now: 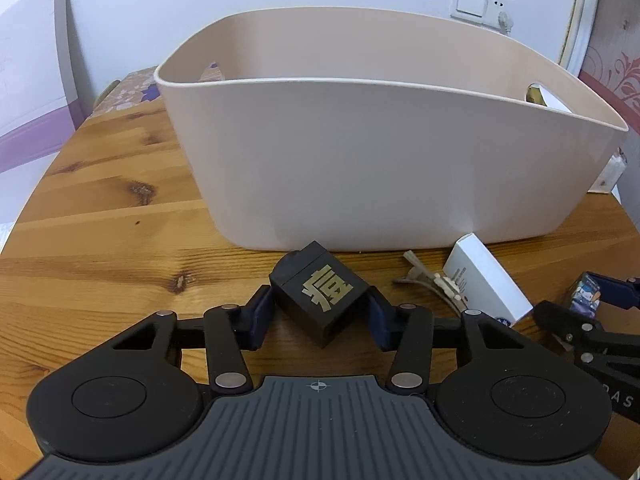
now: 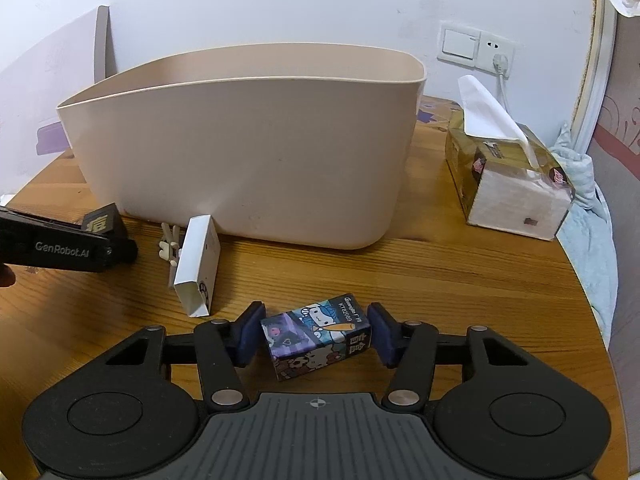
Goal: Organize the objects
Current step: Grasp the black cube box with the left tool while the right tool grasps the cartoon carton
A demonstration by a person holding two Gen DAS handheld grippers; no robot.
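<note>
A black cube box with a gold character (image 1: 320,300) sits between my left gripper's (image 1: 320,316) blue pads, which press on its two side corners just above the wooden table (image 1: 100,220). My right gripper (image 2: 316,336) is shut on a small cartoon-printed box (image 2: 316,336), which is held tilted. Each gripper shows in the other's view: the left gripper (image 2: 108,232) with the black box (image 2: 100,220), and the right gripper (image 1: 592,300) with the cartoon box (image 1: 586,296). A large beige bin (image 1: 360,160) (image 2: 240,152) stands right behind both grippers.
A white carton (image 2: 198,268) (image 1: 484,284) lies between the grippers, with a beige hair clip (image 2: 170,246) (image 1: 432,284) beside it. A tissue box (image 2: 508,176) stands at the back right, near the table's rounded edge. The wall and a socket (image 2: 476,48) are behind.
</note>
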